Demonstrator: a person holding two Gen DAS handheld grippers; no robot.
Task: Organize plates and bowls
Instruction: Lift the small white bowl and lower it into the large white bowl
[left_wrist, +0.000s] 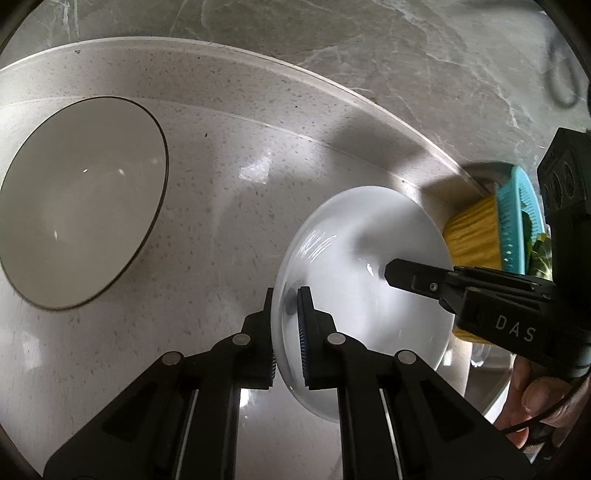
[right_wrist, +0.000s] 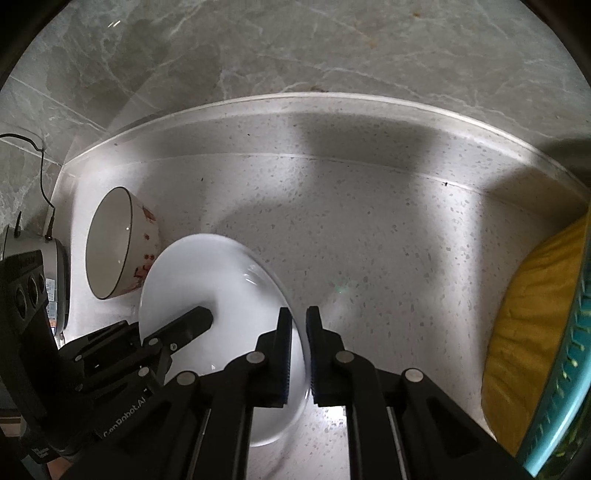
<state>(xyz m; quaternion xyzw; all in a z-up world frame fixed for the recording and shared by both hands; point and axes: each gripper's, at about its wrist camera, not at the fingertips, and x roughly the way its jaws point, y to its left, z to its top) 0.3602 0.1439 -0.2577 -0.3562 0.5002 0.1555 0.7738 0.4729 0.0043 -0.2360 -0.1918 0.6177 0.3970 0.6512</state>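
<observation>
A white plate (left_wrist: 354, 295) hangs above the speckled counter, held by both grippers on opposite rims. My left gripper (left_wrist: 286, 321) is shut on its near rim in the left wrist view. My right gripper (right_wrist: 298, 343) is shut on the plate's (right_wrist: 207, 280) right rim in the right wrist view. The right gripper (left_wrist: 402, 275) reaches over the plate from the right in the left wrist view. The left gripper (right_wrist: 192, 325) shows at the plate's left in the right wrist view. A dark-rimmed bowl (left_wrist: 74, 199) stands to the left, with red marks on its outside (right_wrist: 122, 243).
A yellow cloth (right_wrist: 532, 332) and a teal plastic basket (right_wrist: 565, 369) lie at the right; both also show in the left wrist view (left_wrist: 472, 236). A grey appliance (right_wrist: 55, 280) with a cable stands at the far left. A marble wall (right_wrist: 295, 48) backs the counter (right_wrist: 369, 221).
</observation>
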